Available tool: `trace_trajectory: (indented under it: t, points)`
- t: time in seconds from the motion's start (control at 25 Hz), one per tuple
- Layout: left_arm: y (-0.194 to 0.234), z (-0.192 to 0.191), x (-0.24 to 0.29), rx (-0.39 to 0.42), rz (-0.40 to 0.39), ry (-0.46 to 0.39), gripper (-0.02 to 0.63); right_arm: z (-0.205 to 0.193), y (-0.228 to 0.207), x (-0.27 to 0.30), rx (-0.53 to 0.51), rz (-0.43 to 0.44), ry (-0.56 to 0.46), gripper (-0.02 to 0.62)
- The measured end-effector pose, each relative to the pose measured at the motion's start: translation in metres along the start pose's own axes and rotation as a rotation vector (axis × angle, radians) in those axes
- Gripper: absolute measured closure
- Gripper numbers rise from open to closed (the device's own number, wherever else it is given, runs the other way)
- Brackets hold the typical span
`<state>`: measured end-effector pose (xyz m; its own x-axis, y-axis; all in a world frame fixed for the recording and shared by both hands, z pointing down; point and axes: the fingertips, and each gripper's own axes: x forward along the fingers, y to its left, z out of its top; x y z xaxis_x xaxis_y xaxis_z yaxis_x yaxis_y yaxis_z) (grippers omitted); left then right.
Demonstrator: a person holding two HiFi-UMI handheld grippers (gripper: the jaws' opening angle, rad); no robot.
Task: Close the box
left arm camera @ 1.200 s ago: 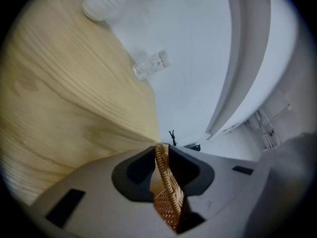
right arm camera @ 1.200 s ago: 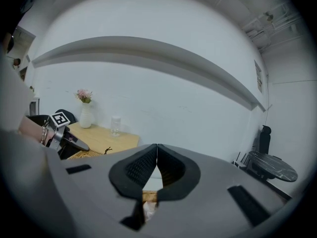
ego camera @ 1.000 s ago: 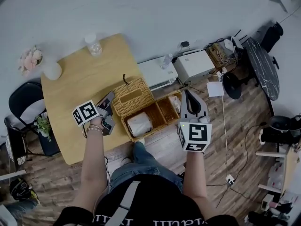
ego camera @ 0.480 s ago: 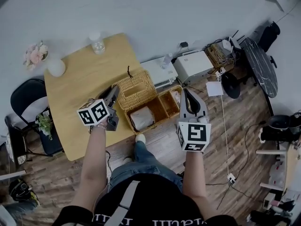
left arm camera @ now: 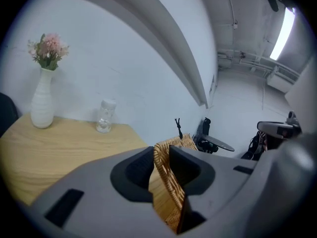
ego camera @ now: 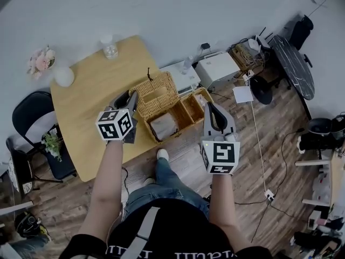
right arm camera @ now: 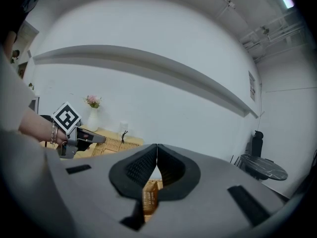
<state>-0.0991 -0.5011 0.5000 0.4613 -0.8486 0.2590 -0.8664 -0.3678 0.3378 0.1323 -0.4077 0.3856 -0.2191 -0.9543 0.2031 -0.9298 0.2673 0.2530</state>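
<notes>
A wicker box (ego camera: 173, 124) sits open at the near edge of the wooden table (ego camera: 89, 104), with a white roll (ego camera: 163, 126) in one compartment. Its woven lid (ego camera: 157, 93) is swung back on the far side. My left gripper (ego camera: 130, 99) is shut on the lid's left edge; in the left gripper view the wicker lid (left arm camera: 167, 188) stands pinched between the jaws of the left gripper (left arm camera: 160, 168). My right gripper (ego camera: 212, 108) hovers over the box's right end, shut with nothing in it. In the right gripper view the right gripper (right arm camera: 157, 158) has its pads touching, the box (right arm camera: 149, 194) below.
A white vase with pink flowers (ego camera: 60, 74) and a glass (ego camera: 110, 49) stand at the table's far side. A black chair (ego camera: 29, 117) is at the left. White appliances (ego camera: 218, 69), cables and a round dark table (ego camera: 294, 69) crowd the floor on the right.
My left gripper has turned and moved up toward the lid's far-left edge, gripping the wicker lid. The right gripper stays nearly still over the box's right end.
</notes>
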Motion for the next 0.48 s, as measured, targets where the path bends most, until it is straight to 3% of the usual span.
trace_trajectory:
  t: [0.48]
  points:
    - [-0.033,0.011,-0.026,0.293,-0.045,0.011,0.511,0.004,0.030,-0.040,-0.005,-0.022,0.004,0.578]
